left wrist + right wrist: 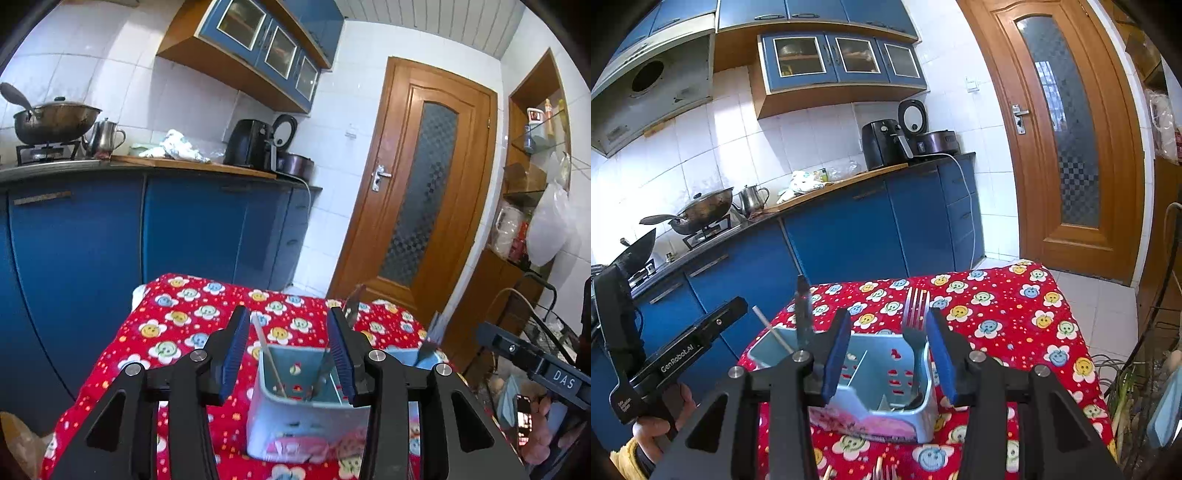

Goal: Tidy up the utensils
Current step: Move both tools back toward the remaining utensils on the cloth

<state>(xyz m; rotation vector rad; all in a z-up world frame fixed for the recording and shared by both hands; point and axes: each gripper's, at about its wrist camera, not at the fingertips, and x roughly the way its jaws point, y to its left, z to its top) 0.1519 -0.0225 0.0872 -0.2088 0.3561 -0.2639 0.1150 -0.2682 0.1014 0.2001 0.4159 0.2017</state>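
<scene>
Left claw (288,354) first: its blue pads stand apart with nothing pinched, framing the near compartment of the holder (295,417), where a chopstick (266,354) leans and a knife (352,301) pokes up just past the right pad. Over to the right claw (890,356): also parted and empty, though the fork (915,321) stands tines-up in the holder's right compartment, just inside the right pad and seemingly not pressed. So the holder, blue with a pink front, sits by the near edge of the table (1008,317), and three utensils are already upright inside it. At the very bottom of the right view, more utensil tips (882,472) peek in by the table's near edge, too cropped to name. Those look like the next job. My call: back both claws straight out so a pad does not snag the fork or knife and tip the light holder, then grip the next piece mid-handle and lower it vertically into a free slot. The table wears a red cloth with smiling flowers, soft enough to bunch under a shove. Beyond it run blue cabinets (74,240), a counter with a wok (55,122) and kettle (103,136), a black air fryer (882,144), and a wooden door (424,184) on the right.
</scene>
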